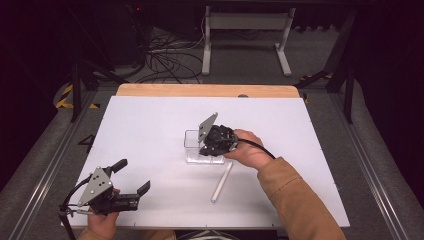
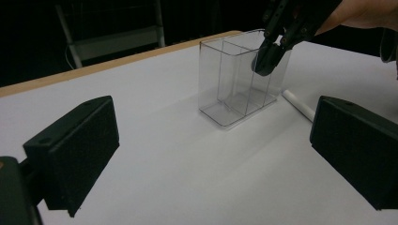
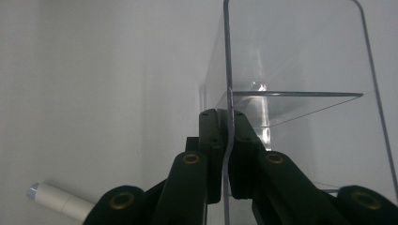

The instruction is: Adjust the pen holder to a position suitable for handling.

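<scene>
**K:** Right gripper (image 1: pixel 214 146) is clamped on the near wall of the clear box (image 1: pixel 192 147). Right gripper view has both jaws pinched flat against the wall edge (image 3: pixel 227 70), one inside the box, one outside.

**M:** High view agrees? I see the hand (image 1: pixel 247 150) over the box, but the gripper body covers the contact.

**K:** Correct, high view can't resolve the pinch. Left gripper view does: right gripper (image 2: pixel 268 56) comes down from above onto the box's (image 2: pixel 237 77) rim, tips at the top edge of the wall.

**M:** Box layout?

**K:** Transparent, upright on the white table (image 1: pixel 150 125), with an inner divider (image 3: pixel 295 94) splitting it into compartments. The divider reads clearly from the right gripper view and the left gripper view; from above it is hard to make out.

**M:** White tube?

**K:** Lying flat on the table, just beside the right gripper on the person's side, apart from the box. High view gives its full length (image 1: pixel 221 182). Right gripper view catches one end (image 3: pixel 58 200) low beside the jaws. Left gripper view shows a short piece (image 2: pixel 298 104) behind the box.

**M:** Left gripper?

**K:** Left gripper (image 1: pixel 134 177) has its jaws spread wide, nothing between them. It sits well apart from the box, at the near table edge, pointed at it. Its own view shows both pads (image 2: pixel 75 150) far apart with bare table between.
</scene>
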